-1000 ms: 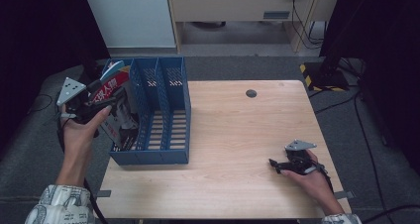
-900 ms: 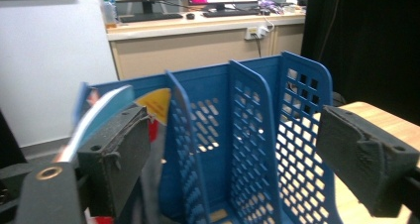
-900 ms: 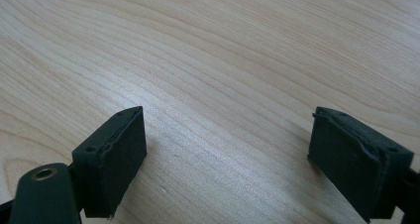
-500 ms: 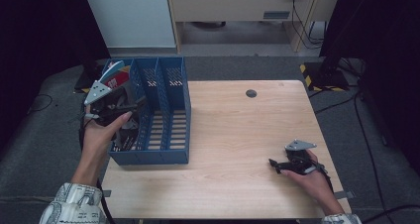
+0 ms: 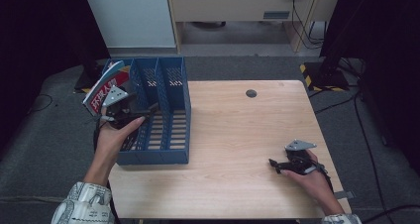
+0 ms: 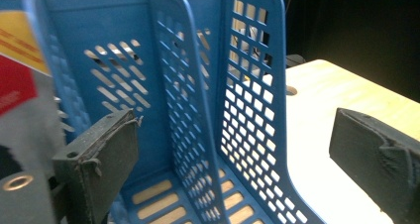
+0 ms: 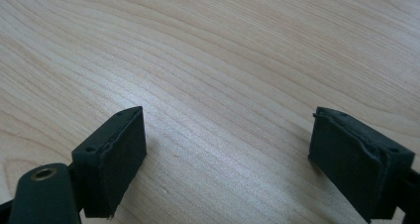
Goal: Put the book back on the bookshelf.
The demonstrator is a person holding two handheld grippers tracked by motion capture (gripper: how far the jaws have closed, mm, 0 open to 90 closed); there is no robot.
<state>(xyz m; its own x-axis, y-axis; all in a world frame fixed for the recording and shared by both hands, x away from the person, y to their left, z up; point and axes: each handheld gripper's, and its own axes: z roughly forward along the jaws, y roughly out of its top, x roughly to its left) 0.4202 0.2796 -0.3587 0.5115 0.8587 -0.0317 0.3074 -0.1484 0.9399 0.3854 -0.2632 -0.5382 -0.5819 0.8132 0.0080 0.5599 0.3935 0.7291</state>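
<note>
Since the earlier pics, left gripper (image 5: 130, 116) has come in from beyond the table's left edge and now sits over the left end of the blue file rack (image 5: 171, 149); right gripper (image 5: 281, 165) hasn't shifted.

Left gripper: jaws wide apart, nothing between them. In the left gripper view one jaw stands low in the rack's compartment by the left wall, the other out over the bare wood on the far side of the rack's outer wall, so the jaws straddle two perforated dividers. Left hand (image 5: 115, 135) wraps the gripper body from below.

Book (image 5: 105, 87), red/white cover w/ printed characters, leans tilted in the rack's leftmost slot, top sticking up and out past the rack's left wall. It's just beside the left gripper, at its far-left side; can't tell if they touch. A slice of the red and yellow cover shows at the left edge of the left gripper view (image 6: 14, 60).

Rack stands on the table (image 5: 237, 135) at its left side, three slots, open end toward the person.

Right gripper: rests low on the wood near the table's front-right corner, jaws well apart, empty, bare tabletop between them. Right hand (image 5: 309, 177) holds it from behind. Well apart from the rack.

Small dark round spot (image 5: 251, 93) near the table's far edge.
</note>
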